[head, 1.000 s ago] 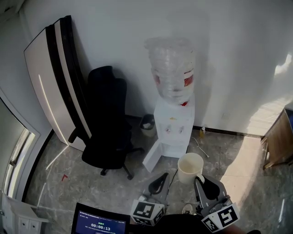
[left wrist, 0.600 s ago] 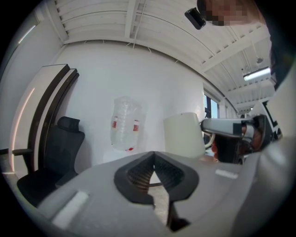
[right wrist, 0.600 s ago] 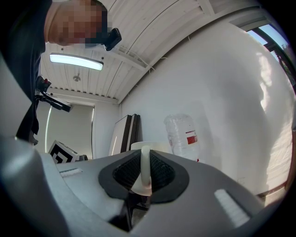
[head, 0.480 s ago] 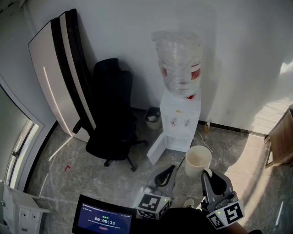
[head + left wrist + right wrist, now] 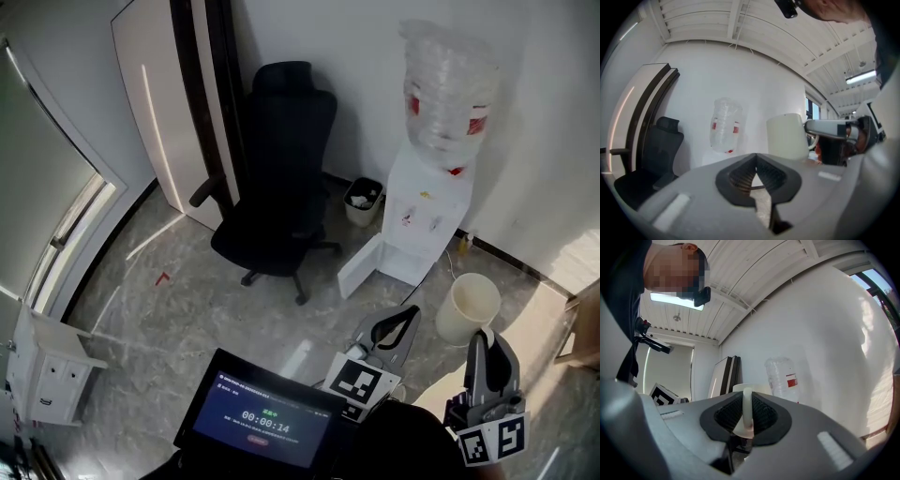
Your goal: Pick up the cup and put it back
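My right gripper (image 5: 482,339) has its jaws clamped on the handle of the cup (image 5: 466,307), held above the floor (image 5: 187,309) near the dispenser (image 5: 422,225); left gripper (image 5: 403,317) jaws closed, empty

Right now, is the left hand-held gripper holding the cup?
No, the right hand-held gripper clamps the cup; the left hand-held gripper is empty.

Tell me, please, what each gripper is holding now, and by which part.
The right gripper holds the cream cup by its handle, pinched between the jaws. The left gripper holds nothing; its jaws are together.
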